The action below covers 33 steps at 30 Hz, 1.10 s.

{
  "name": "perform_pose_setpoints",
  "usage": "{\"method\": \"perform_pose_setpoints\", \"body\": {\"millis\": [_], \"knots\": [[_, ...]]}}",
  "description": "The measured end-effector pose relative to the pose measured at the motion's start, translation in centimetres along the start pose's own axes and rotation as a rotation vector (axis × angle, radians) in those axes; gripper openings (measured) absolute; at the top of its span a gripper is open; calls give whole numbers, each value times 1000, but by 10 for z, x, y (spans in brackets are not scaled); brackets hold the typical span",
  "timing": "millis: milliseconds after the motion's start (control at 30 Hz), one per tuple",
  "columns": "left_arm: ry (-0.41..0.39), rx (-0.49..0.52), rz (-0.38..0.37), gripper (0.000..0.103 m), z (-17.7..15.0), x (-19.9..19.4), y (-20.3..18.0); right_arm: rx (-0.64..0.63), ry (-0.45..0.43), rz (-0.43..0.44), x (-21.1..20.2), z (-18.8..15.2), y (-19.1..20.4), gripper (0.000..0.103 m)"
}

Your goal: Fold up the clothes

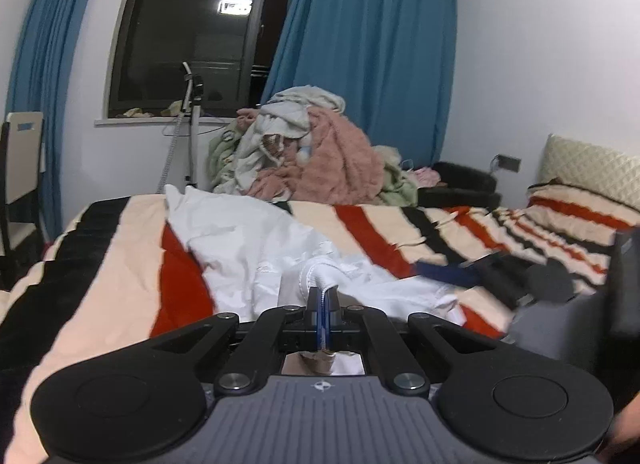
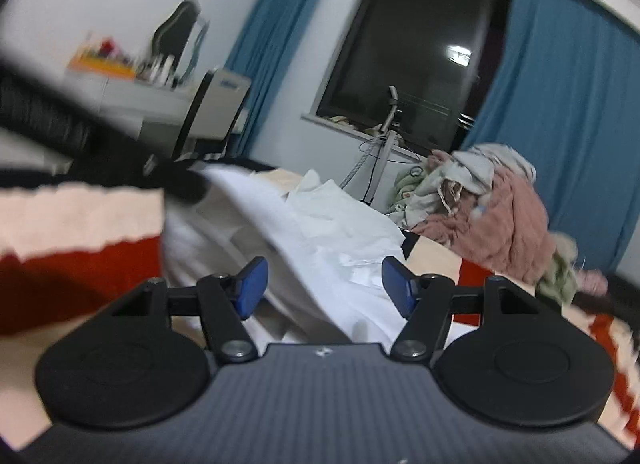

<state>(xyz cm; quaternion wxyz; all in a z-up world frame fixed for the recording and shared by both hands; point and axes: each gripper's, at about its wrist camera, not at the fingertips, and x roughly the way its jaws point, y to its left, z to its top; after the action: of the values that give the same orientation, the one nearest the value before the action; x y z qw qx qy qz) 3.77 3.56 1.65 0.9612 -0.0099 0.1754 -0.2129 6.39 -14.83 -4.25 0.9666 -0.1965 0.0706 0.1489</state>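
A white garment (image 1: 240, 236) lies crumpled across the striped bed cover (image 1: 120, 264). My left gripper (image 1: 322, 298) is shut on a thick hemmed edge of that garment (image 1: 316, 276), which bunches up just ahead of the blue pads. In the right wrist view the same white garment (image 2: 320, 232) spreads out in front of my right gripper (image 2: 325, 289). Its blue pads (image 2: 250, 290) stand wide apart, over the cloth without pressing on it. The right gripper also shows blurred at the right of the left wrist view (image 1: 472, 270), low over the bed.
A heap of pink, green and grey clothes (image 1: 312, 152) sits at the bed's far side under the blue curtains (image 1: 368, 64). A garment steamer stand (image 1: 192, 128) is by the window. A pillow (image 1: 588, 168) lies at the right. A chair and desk (image 2: 216, 104) are on the left.
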Motion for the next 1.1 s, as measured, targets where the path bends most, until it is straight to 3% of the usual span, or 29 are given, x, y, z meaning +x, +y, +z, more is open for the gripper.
{"method": "perform_pose_setpoints", "body": {"millis": [133, 300, 467, 567, 633, 733, 800, 933, 1000, 1100], "knots": [[-18, 11, -47, 1, 1, -5, -9, 23, -28, -51, 12, 0, -4, 65], [-20, 37, -101, 1, -2, -5, -18, 216, -56, -184, 8, 1, -45, 65], [-43, 40, -113, 1, -4, -9, -22, 290, 55, -313, 17, -12, -77, 65], [-57, 20, -103, 1, -3, -11, -19, 339, 162, -323, 25, -25, -90, 65], [-68, 2, -93, 1, -1, -12, -16, 354, 183, -343, 24, -26, -98, 65], [-89, -35, -81, 1, 1, -15, -10, 304, 109, -461, 3, -14, -104, 66], [-106, -64, -85, 1, 3, -18, -5, 266, 6, -538, -18, -6, -104, 78], [-165, -105, -109, 1, 8, -29, -1, 193, -103, -612, -40, 2, -100, 81], [-174, -118, -103, 1, 9, -32, 1, 178, -43, -594, -34, -3, -98, 81], [-166, -135, -87, 1, 9, -33, 4, 206, 193, -477, -2, -23, -98, 81]]}}
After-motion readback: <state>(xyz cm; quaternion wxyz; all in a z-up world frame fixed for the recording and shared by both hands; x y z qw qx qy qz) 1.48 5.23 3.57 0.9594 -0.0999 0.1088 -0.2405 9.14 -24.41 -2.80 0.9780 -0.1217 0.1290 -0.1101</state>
